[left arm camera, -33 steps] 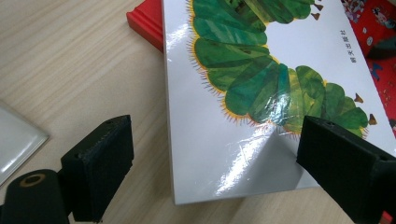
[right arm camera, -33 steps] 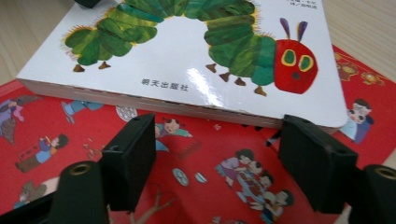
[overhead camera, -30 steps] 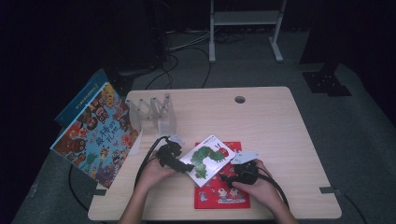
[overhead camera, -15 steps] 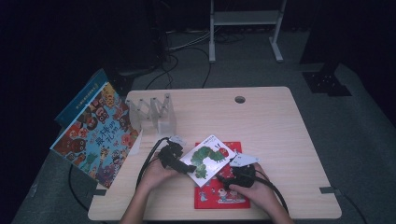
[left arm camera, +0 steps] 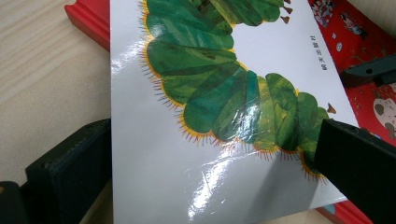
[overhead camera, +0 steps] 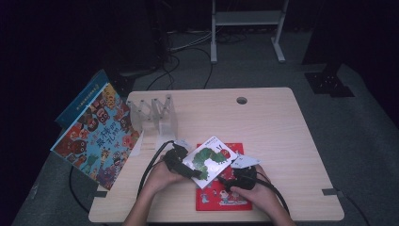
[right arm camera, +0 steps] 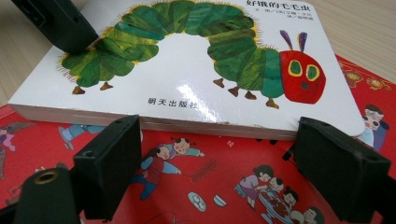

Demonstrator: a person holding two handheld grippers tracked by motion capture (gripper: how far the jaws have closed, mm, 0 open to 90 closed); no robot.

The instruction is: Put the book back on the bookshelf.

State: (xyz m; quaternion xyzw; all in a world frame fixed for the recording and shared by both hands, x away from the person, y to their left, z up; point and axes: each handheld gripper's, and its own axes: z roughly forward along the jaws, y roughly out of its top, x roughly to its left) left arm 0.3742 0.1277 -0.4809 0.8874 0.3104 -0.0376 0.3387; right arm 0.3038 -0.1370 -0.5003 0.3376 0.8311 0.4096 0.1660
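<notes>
A white board book with a green caterpillar (overhead camera: 209, 160) lies askew on a flat red picture book (overhead camera: 221, 197) near the table's front edge. My left gripper (overhead camera: 187, 168) is shut on the white book's left corner, with one jaw on its cover and the other under its edge. The left gripper view has the glossy cover (left arm camera: 224, 93) running between those jaws of the left gripper (left arm camera: 212, 140). My right gripper (overhead camera: 227, 179) is open, its jaws spread wide just in front of the book's long side (right arm camera: 187, 70), low over the red book (right arm camera: 196, 186). The right gripper (right arm camera: 219, 137) touches nothing.
A clear slotted book rack (overhead camera: 153, 115) stands at the table's back left. A large colourful picture book (overhead camera: 96, 134) leans beside the table's left edge, with a blue one behind it. Bare wood spreads to the right and back, past a cable hole (overhead camera: 242, 100).
My right gripper has edged a little left, closer to the white book's side. The left gripper and the book have hardly moved.
</notes>
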